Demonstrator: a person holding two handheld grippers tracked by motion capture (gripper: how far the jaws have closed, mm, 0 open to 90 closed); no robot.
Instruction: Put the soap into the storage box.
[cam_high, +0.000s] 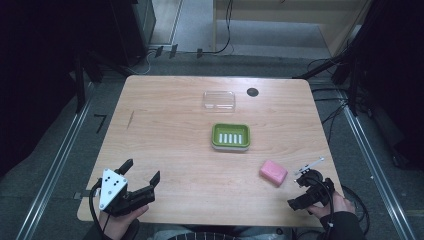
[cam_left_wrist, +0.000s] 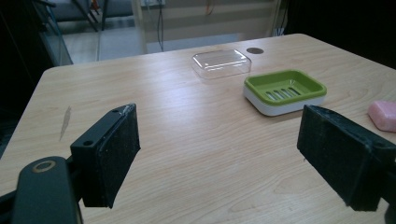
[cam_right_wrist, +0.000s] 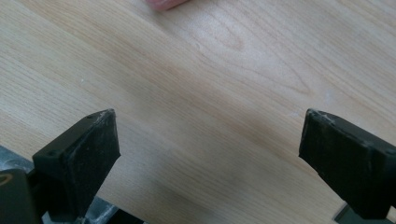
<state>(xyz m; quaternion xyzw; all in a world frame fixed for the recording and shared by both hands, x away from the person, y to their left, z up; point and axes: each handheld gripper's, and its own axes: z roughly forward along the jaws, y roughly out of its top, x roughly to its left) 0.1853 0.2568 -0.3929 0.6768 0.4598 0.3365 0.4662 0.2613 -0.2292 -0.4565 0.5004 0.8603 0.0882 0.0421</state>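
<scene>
Right now your right gripper (cam_high: 300, 192) sits at about 4 o'clock on the table (cam_high: 165, 125), near the front edge, with its jaws spread wide and nothing but bare wood between them in the right gripper view. The pink soap bar (cam_high: 273, 173) lies flat on the table just beside it, at roughly 10 o'clock from the gripper, apart from the jaws; in the right gripper view you catch just a pink sliver (cam_right_wrist: 163, 3) of it at 12 o'clock, along the top edge.

Your left gripper (cam_high: 142, 177) is at about 8 o'clock on the table, jaws likewise standing apart and empty, pointed toward the middle of the table.

Now the containers. The green soap dish (cam_high: 230, 136) rests near the table's centre, at about 11 o'clock from the soap and well apart from it. It has a green slotted tray set in a white base, and nothing lies in it; the slots are bare. Beyond it, toward 12 o'clock, a clear plastic lid (cam_high: 219, 100) lies on the wood, separate from the dish, with nothing in or under it that you can make out. Just to its right, at about 1 o'clock, is a small dark round hole (cam_high: 252, 92) in the tabletop.
</scene>
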